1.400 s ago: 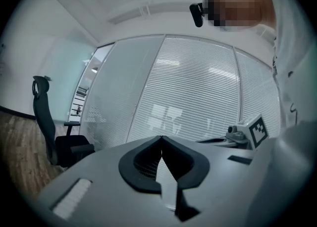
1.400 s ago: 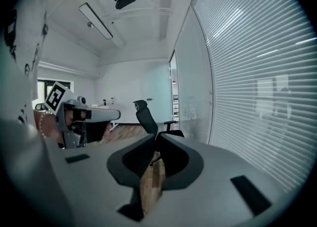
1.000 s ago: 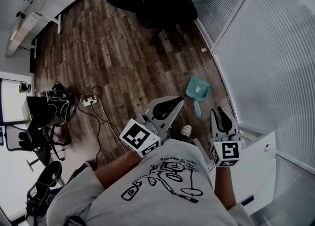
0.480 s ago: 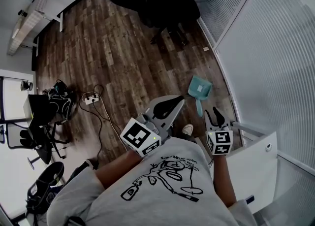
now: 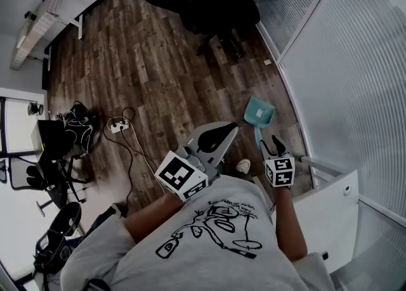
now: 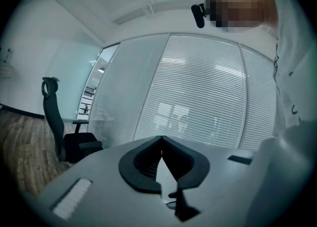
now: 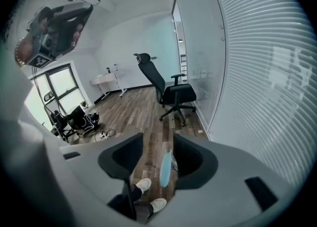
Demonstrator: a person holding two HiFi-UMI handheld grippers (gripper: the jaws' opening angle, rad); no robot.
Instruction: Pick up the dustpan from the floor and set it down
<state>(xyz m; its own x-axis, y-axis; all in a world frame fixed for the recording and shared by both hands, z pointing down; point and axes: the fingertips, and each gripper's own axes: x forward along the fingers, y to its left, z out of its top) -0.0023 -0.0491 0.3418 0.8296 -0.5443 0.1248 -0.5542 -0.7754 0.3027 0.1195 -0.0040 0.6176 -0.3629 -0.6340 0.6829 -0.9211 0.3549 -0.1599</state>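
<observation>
- The teal plastic dustpan (image 5: pixel 259 113) lies flat on the dark wooden plank floor (image 5: pixel 146 74), right of the centre of the head view. It is near the foot of the striped frosted glass wall (image 5: pixel 342 61), and its long handle points toward the bottom of the frame.
- The right tongs (image 5: pixel 269 146) are open and their jaws have just been opening. They hang just below the end of the handle in the head view and point down at it.
- In the right gripper view the two dark jaws of the right tongs (image 7: pixel 157 153) stand well apart. The dustpan (image 7: pixel 166 169) shows in the gap between them as a narrow light blue strip on the floor (image 7: pixel 143 112). The pads do not press on it, and I cannot tell if they touch it.
- The person's white shoes (image 7: pixel 151 195) are in the lower part of the same gap, just left of the handle.
- The left tongs (image 5: pixel 223 132) are closed and hold nothing. They are in the middle of the head view, left of the dustpan and apart from it.
- In the left gripper view the jaws of the left tongs (image 6: pixel 161 144) meet at their tips, with the glass wall (image 6: pixel 198 97) behind them.
- A black office chair (image 5: pixel 222 4) stands at the top of the head view, well apart from the dustpan.
</observation>
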